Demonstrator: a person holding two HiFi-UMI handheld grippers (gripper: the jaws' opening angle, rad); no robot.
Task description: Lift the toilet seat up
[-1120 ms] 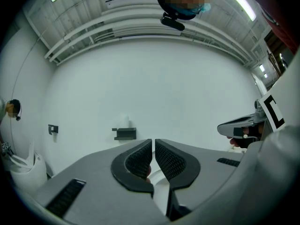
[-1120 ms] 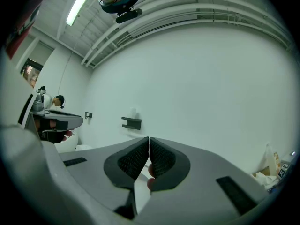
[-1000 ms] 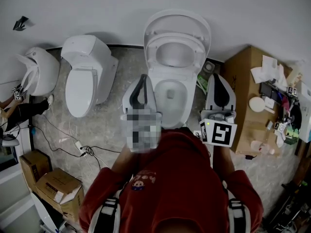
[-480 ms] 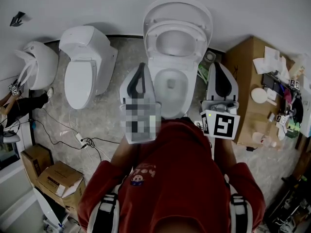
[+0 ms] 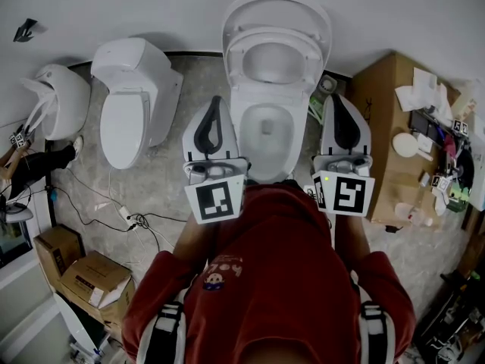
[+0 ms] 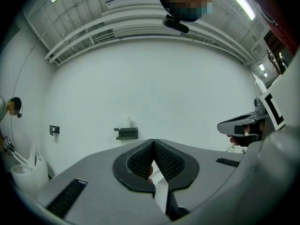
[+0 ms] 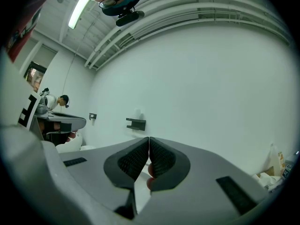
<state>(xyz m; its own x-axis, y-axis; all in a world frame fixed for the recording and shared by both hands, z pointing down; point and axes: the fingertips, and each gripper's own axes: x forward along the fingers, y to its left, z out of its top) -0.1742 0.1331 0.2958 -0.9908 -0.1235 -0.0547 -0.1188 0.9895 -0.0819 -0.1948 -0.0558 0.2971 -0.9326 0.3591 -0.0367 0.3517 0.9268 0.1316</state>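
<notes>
In the head view the white toilet stands in the middle, its bowl (image 5: 265,139) uncovered. The seat ring (image 5: 301,70) and the lid (image 5: 276,14) are both tipped up against the wall. My left gripper (image 5: 216,99) hovers just left of the bowl and points level at the wall. It is shut, pads together at the tips, with nothing between them (image 6: 153,140). My right gripper (image 5: 339,97) is off the bowl's right side, also level and shut on nothing (image 7: 148,138). Neither gripper touches the toilet.
A second toilet (image 5: 132,105) with its lid down stands to the left, and another white fixture (image 5: 57,105) beyond it. A cluttered cardboard box (image 5: 386,150) sits close on the right. Cables (image 5: 125,218) and cartons (image 5: 87,287) lie on the floor at the left. A dark bracket (image 6: 126,133) hangs on the wall.
The head view has shifted a little. Both grippers keep their places beside the bowl, and the seat stays up.
</notes>
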